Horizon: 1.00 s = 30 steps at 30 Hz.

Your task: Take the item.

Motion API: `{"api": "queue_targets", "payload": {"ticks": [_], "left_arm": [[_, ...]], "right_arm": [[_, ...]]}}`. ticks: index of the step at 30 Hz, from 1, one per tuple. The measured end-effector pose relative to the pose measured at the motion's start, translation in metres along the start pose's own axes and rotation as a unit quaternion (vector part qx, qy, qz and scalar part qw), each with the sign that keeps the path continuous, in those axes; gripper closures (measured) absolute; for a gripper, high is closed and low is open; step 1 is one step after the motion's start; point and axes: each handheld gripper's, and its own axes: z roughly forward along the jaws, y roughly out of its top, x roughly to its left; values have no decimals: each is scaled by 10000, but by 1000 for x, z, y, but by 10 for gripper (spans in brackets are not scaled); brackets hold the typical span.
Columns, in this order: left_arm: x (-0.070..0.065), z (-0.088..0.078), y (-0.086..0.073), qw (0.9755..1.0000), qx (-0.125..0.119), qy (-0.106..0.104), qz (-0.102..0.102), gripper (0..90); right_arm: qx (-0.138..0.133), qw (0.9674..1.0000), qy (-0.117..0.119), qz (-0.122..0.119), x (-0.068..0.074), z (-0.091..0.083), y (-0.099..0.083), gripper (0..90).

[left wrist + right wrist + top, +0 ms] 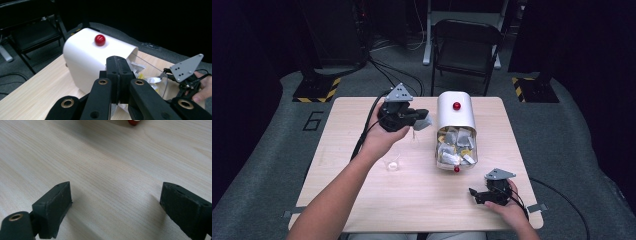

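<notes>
A white box [455, 117] with a red knob [456, 105] lies on its side on the wooden table [422, 195]. Its clear front [457, 147] shows several tea sachets inside. To the left of the box, my left gripper [424, 116] is held above the table, shut on a grey tea sachet [424, 123]. In the left gripper view the black jaws [120, 72] meet, with a scrap of white paper [122, 107] showing below them and the box [85, 57] just beyond. My right gripper [474, 194] rests open on the table near the front right edge, with bare wood between its pads [53, 207].
A small clear cup [392, 164] stands on the table below my left hand. A second red knob [456, 169] sits at the box's near end. A folding chair [464, 45] stands behind the table, with cables on the floor.
</notes>
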Motion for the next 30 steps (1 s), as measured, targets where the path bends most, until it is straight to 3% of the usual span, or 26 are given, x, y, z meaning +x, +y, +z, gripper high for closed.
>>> {"api": "queue_targets", "payload": {"ticks": [30], "left_arm": [[44, -26, -46, 9971, 173, 567, -487, 900]], "right_arm": [[15, 10000, 3, -30, 0, 0, 0, 99]]}}
